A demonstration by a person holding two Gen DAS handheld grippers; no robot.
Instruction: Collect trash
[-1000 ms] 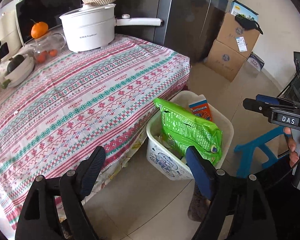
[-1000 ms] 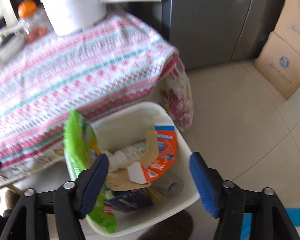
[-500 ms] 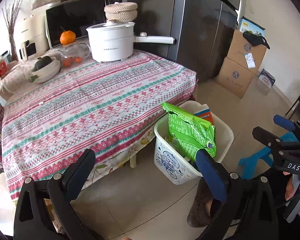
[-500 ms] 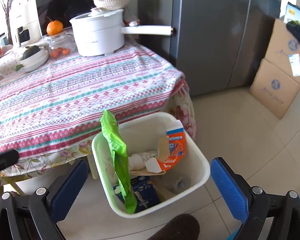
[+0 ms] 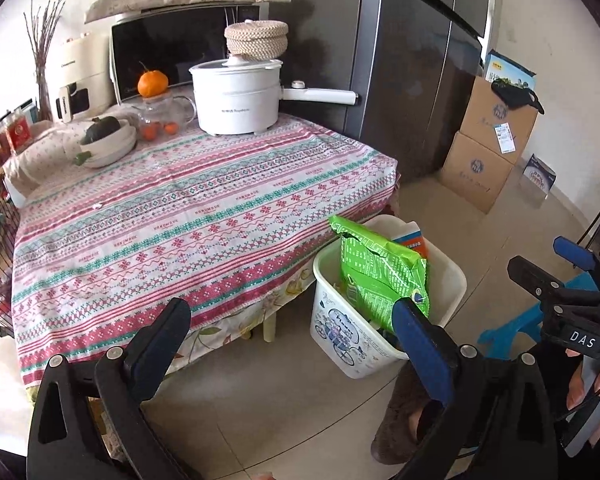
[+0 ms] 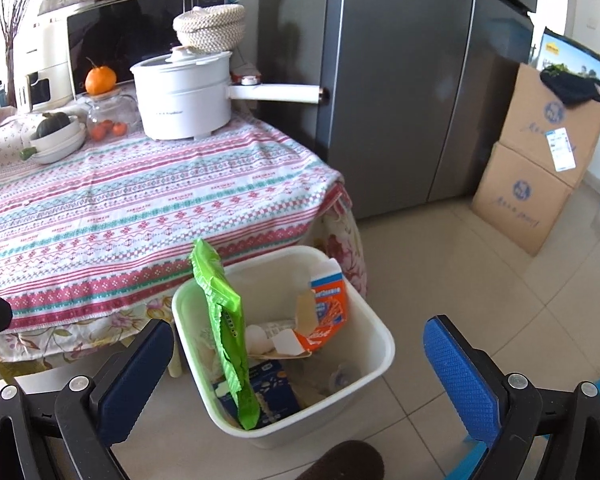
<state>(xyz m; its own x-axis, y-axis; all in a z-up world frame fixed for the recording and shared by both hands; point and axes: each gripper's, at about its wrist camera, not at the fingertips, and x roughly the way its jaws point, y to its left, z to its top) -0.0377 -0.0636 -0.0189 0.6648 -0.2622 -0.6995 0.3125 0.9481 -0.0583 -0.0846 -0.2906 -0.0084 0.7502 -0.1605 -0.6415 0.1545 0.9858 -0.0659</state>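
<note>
Currently both units are held above the floor in front of the white trash bin, which stands on the tiles just beside the corner of the bench with the striped cloth. Left hand-held gripper — jaws spread wide after just having been opening, nothing between the pads. Right hand-held gripper — same state, jaws just opened and spread wide, nothing pinched; the bin is seen through the gap, well below the pads.

Trash is already inside the bin: a green snack bag is propped upright against the bench-side wall and sticks out above the rim, an orange-and-white carton leans on the far side, and a dark blue packet lies at the bottom. More scraps are seen around it, too cluttered to tell apart.

On the bench, well apart from the bin, a white pot with a woven lid on top and an orange are noted. Two stacked cardboard boxes are seen beside the dark fridge.
</note>
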